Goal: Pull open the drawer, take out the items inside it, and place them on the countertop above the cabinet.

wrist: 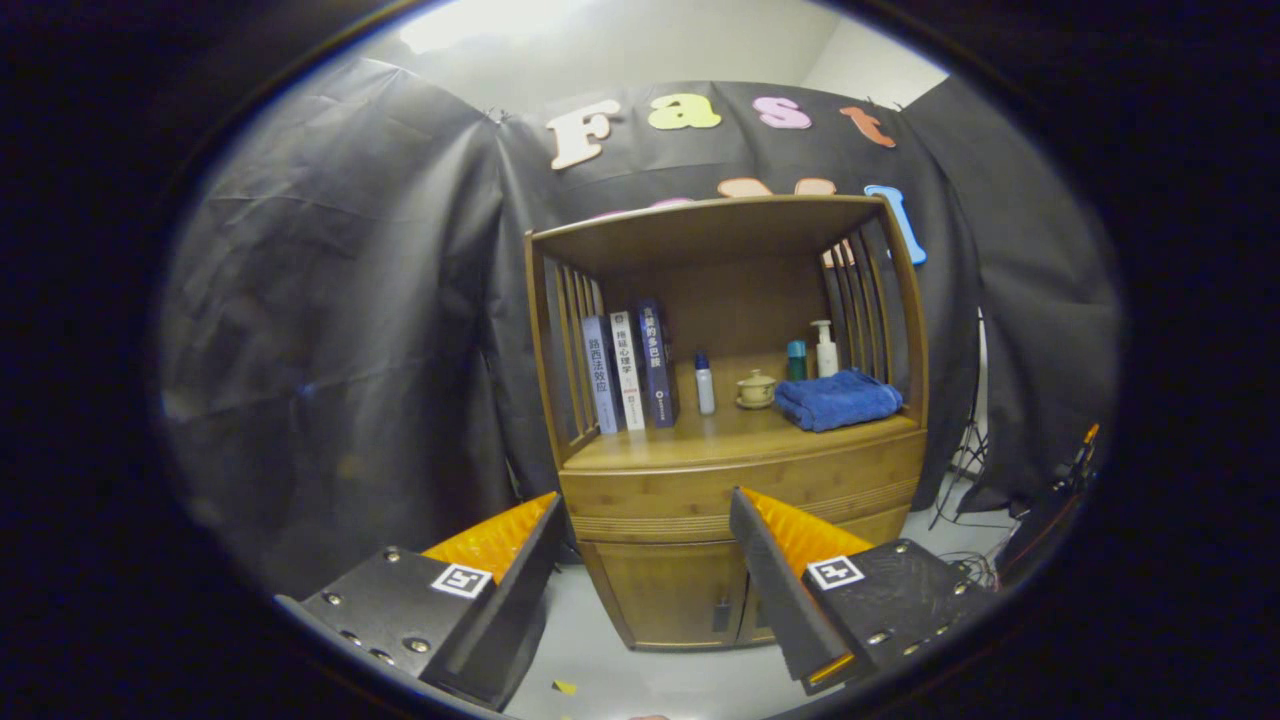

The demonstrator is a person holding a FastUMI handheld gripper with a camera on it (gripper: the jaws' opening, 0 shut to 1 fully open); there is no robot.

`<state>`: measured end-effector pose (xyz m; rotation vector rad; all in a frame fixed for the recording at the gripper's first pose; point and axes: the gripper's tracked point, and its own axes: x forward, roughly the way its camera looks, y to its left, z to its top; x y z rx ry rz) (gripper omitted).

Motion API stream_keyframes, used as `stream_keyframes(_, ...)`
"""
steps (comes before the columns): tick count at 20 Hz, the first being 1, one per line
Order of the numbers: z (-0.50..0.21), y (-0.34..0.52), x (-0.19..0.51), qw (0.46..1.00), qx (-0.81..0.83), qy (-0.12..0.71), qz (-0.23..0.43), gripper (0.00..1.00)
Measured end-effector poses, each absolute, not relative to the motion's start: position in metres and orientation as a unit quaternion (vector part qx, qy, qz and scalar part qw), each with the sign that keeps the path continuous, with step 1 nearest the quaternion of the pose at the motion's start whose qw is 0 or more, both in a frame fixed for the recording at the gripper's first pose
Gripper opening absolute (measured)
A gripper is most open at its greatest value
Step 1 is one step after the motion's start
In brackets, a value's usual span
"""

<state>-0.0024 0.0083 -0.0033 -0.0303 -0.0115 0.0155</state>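
Note:
A wooden cabinet (735,560) stands against the booth wall, well beyond my fingers. Its drawer (690,490) sits shut under the countertop (690,445), showing a plain wood front with grooved lines along the bottom. What lies inside is hidden. My gripper (645,500) is open, fingers spread wide with nothing between them, and the drawer front shows in the gap. The gripper is still some way from the cabinet.
On the countertop stand three books (628,370) at the left, a small white bottle (705,385), a lidded cup (756,389), a teal bottle (796,360), a pump bottle (825,350) and a folded blue towel (838,399). Two lower doors (680,595) are shut. A tripod and cables (965,470) stand to the right.

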Motion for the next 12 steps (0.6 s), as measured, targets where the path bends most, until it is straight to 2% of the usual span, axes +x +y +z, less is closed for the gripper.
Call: stream_keyframes(12,-0.002,-0.008,0.011,0.999,-0.039,-0.018,-0.003,0.99)
